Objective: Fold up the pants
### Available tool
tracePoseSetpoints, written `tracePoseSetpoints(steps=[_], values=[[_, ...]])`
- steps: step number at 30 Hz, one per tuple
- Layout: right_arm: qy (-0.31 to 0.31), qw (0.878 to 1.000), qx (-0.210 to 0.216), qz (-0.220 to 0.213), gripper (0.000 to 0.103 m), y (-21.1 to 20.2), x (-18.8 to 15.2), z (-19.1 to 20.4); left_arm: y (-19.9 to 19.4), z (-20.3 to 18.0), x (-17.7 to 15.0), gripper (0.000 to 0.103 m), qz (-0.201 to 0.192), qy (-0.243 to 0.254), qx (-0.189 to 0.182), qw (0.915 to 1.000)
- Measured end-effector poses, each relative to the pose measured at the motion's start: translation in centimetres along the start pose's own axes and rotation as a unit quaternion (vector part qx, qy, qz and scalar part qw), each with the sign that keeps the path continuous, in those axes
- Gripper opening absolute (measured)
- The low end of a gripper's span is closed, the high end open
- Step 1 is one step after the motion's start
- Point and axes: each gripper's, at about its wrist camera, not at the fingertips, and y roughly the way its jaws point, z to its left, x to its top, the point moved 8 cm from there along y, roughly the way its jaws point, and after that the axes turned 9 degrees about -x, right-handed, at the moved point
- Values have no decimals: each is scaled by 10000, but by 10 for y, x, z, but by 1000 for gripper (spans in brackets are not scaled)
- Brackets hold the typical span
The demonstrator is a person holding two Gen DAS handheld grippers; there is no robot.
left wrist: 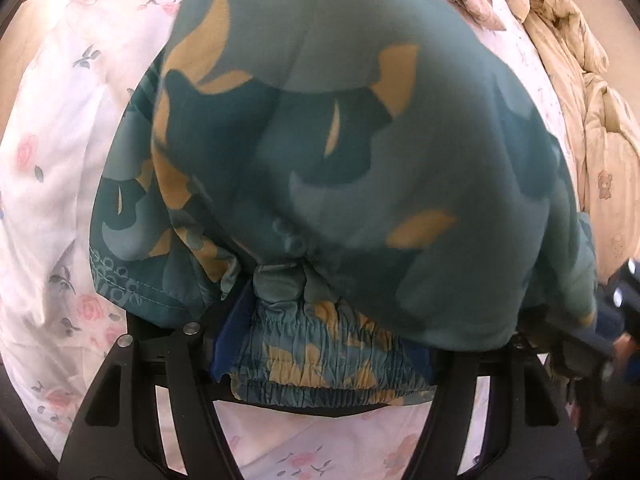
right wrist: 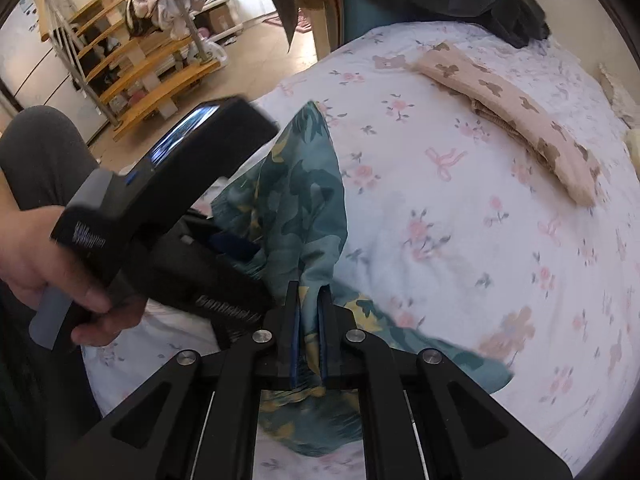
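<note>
- Nearest the right wrist lens, the right tool (right wrist: 309, 330) has its fingers pinched tight on a bunch of the teal patterned pants (right wrist: 304, 204).
- Left tool (left wrist: 320, 344) has its fingers spread wider, gripping the gathered waistband (left wrist: 320, 356) between them, probably so the two lift that edge together.
- Pants hang over the bed (right wrist: 460, 220), with a folded beige garment (right wrist: 516, 120) near its far edge; wooden stairs (right wrist: 152, 72) beyond.
</note>
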Motion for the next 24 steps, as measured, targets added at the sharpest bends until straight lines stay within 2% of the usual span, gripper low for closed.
tracePoseSetpoints(steps=[4,7,8,10,12,16,20,22,24], values=[[345,9992,-126,-184,5,-4,-2,-2,-15,-3,-6,64,141,58,-1,9999],[350,9991,-154,-207,5,-3,-3,0,-54,2,-19,64,197,-141,-165,9996],[314,9991,-190,-230,5,-4,-4,3,-72,3,-18,64,47,-61,-228,9997],[196,9990,-291,-259,5,-5,-4,12,-103,13,-7,64,-353,67,-102,9993],[85,9987,-424,-284,5,-5,-8,21,-118,22,9,64,-538,-203,-343,9978],[-95,9970,-711,-281,5,3,-19,40,-115,25,31,65,-486,-909,-1009,9895],[-61,9958,-845,-343,5,7,-25,46,-87,11,39,65,-300,-1003,-938,9901],[-15,9956,-863,-374,5,6,-26,46,-78,11,43,65,-175,-1101,-637,9917],[-74,9953,-881,-384,5,6,-26,48,-77,4,44,65,-161,-1128,-509,9922]])
